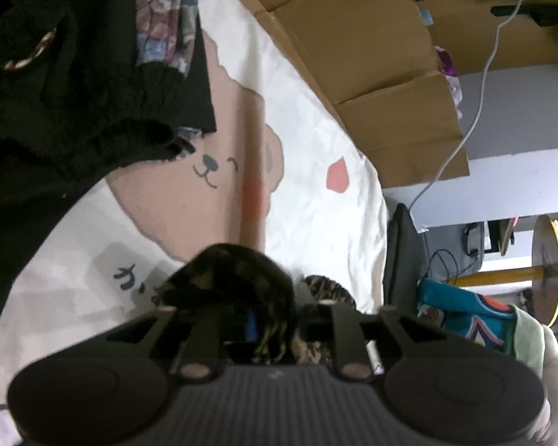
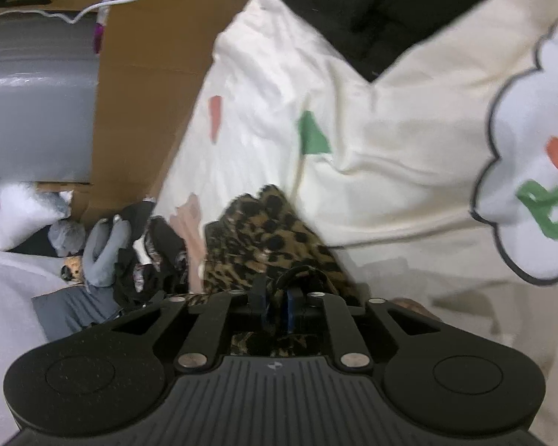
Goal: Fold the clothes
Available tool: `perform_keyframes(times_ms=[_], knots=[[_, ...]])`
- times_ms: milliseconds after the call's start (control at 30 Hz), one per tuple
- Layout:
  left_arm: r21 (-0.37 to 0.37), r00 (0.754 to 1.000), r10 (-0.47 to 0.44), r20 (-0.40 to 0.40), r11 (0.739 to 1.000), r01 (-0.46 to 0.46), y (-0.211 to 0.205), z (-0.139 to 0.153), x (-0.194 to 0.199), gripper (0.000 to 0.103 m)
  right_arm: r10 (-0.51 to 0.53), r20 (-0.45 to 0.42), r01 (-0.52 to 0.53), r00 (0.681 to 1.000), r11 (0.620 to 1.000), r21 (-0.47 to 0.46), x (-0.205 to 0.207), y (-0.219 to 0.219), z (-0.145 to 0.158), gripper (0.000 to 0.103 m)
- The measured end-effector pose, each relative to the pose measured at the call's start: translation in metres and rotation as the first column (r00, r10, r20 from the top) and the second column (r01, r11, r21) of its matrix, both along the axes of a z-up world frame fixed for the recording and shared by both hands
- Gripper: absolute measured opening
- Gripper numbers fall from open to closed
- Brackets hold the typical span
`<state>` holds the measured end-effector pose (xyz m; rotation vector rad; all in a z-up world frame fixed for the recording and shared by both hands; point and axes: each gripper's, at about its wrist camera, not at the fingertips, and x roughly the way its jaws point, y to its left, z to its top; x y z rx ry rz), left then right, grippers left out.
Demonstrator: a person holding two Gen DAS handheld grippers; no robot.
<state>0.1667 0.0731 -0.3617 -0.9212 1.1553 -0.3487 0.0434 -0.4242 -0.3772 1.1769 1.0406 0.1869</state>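
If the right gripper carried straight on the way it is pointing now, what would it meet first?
Most likely the leopard-print cloth, which is bunched right at the right gripper and between its fingers. Beyond it lies the cream bedsheet; depth is hard to judge here.

Bed's got a cream sheet with a cartoon bear face printed on it, plus a red spot; the other view shows a green patch and a white cloud shape with lettering. Flattened cardboard runs along the far edge of the bed, with a white cable trailing over it. There's also a round wooden side table on a yellow post, and a white pillow near some grey stuff I can't make out.
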Motion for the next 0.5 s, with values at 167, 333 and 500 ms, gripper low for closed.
perform_keyframes(times_ms=[167, 333, 500], knots=[[-0.021, 0.997, 0.023, 0.067, 1.000, -0.022, 0.006, 0.016, 0.005, 0.034, -0.049, 0.061, 0.050, 0.997, 0.999, -0.012, 0.004, -0.011, 0.012, 0.039], [0.033, 0.994, 0.024, 0.105, 0.999, -0.027, 0.011, 0.025, 0.008, 0.035, -0.054, 0.080, 0.062, 0.995, 0.993, -0.104, 0.004, -0.019, 0.020, 0.039], [0.185, 0.991, -0.029, 0.130, 0.983, 0.005, 0.007, 0.029, 0.008, 0.035, 0.032, 0.066, -0.011, 0.997, 0.957, -0.291, 0.009, -0.008, 0.022, 0.039]])
